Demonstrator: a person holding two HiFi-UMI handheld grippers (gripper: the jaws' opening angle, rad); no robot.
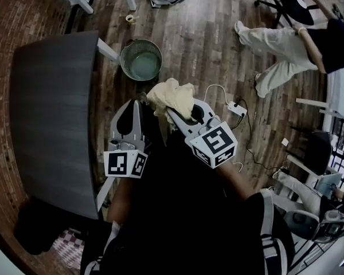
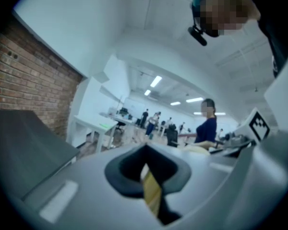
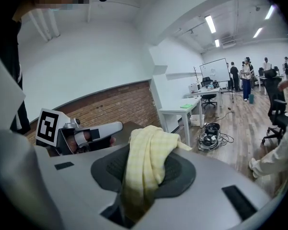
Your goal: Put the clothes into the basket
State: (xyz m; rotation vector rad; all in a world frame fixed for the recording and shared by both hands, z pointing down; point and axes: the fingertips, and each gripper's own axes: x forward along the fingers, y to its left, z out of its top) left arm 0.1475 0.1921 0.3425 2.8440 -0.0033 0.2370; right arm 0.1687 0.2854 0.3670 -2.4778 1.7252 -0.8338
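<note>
My right gripper (image 1: 178,112) is clamped on the yellow cloth (image 1: 172,95), which bunches over its tips and drapes down between the jaws; my left gripper (image 1: 135,104), just beside it, has its jaws together with a thin strip of the same yellow pinched in their seam; both hang above the wood floor (image 1: 206,33), near the round basket (image 1: 124,55) beside the dark table (image 1: 51,119).

Yellow cloth (image 1: 172,96) bunched (checked), near round basket (image 1: 122,58)
</note>
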